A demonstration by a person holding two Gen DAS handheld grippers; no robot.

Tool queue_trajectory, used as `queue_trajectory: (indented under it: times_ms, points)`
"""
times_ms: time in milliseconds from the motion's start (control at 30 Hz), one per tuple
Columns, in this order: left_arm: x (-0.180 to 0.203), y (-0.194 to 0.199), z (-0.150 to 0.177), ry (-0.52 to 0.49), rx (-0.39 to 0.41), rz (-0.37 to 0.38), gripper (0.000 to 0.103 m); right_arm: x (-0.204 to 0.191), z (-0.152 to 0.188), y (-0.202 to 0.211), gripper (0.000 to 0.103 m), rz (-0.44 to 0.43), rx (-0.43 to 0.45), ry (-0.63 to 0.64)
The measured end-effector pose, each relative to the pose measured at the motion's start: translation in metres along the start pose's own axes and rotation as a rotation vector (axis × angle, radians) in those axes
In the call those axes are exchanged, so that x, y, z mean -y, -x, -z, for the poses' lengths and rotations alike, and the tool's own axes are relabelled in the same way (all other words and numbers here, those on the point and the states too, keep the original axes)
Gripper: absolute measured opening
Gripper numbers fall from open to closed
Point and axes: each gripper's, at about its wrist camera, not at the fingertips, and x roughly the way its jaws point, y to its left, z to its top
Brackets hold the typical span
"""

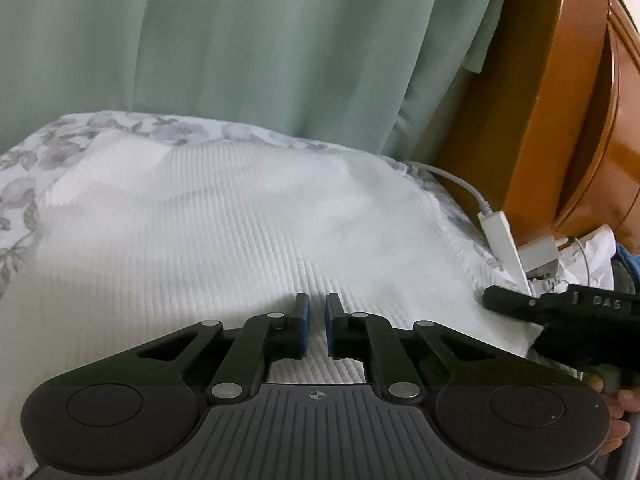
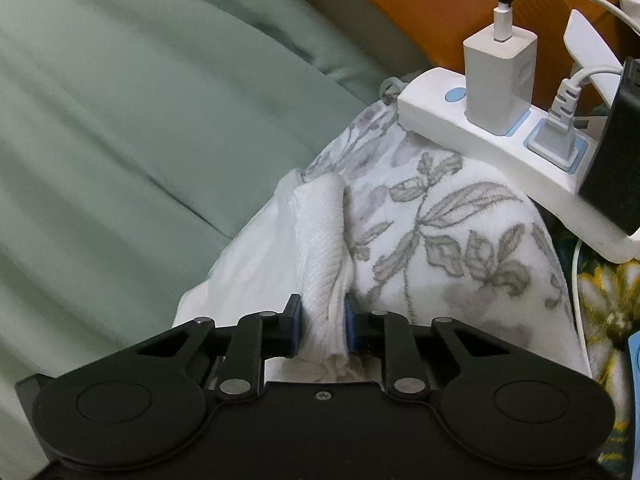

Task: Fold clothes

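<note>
Now my right fingers (image 2: pixel 320 326) clamp a bunched edge of the white ribbed garment (image 2: pixel 320 240); my left fingers (image 1: pixel 316 326) pinch its cloth. Best lift both evenly, clear of the power strip (image 2: pixel 500 148).

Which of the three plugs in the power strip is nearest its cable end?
The white USB charger on the power strip; the grey plug and black adapter sit further along.
</note>
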Motion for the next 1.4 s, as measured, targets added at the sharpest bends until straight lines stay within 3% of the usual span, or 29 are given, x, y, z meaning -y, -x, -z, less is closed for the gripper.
queue_trajectory:
  times_ms: [167, 433, 633, 967, 1167, 1400]
  points:
    - [-0.002, -0.005, 0.002, -0.001, -0.013, 0.001, 0.007, -0.012, -0.002, 0.002, 0.021, -0.023, 0.025, 0.015]
    - [-0.007, -0.005, 0.004, 0.021, -0.016, 0.027, 0.006, -0.067, -0.001, -0.006, 0.02, -0.153, 0.02, 0.091]
    - [-0.032, 0.013, 0.005, 0.135, -0.006, 0.101, 0.007, -0.113, 0.01, -0.028, 0.02, -0.208, -0.019, 0.171]
    - [-0.115, 0.069, 0.008, 0.276, 0.123, 0.029, 0.007, -0.169, 0.042, -0.08, 0.019, -0.249, -0.113, 0.304]
    - [-0.159, 0.098, 0.016, 0.336, 0.185, -0.013, 0.007, -0.196, 0.075, -0.118, 0.019, -0.268, -0.217, 0.396]
    - [-0.18, 0.12, 0.011, 0.317, 0.235, -0.042, 0.008, -0.199, 0.106, -0.15, 0.019, -0.219, -0.329, 0.468]
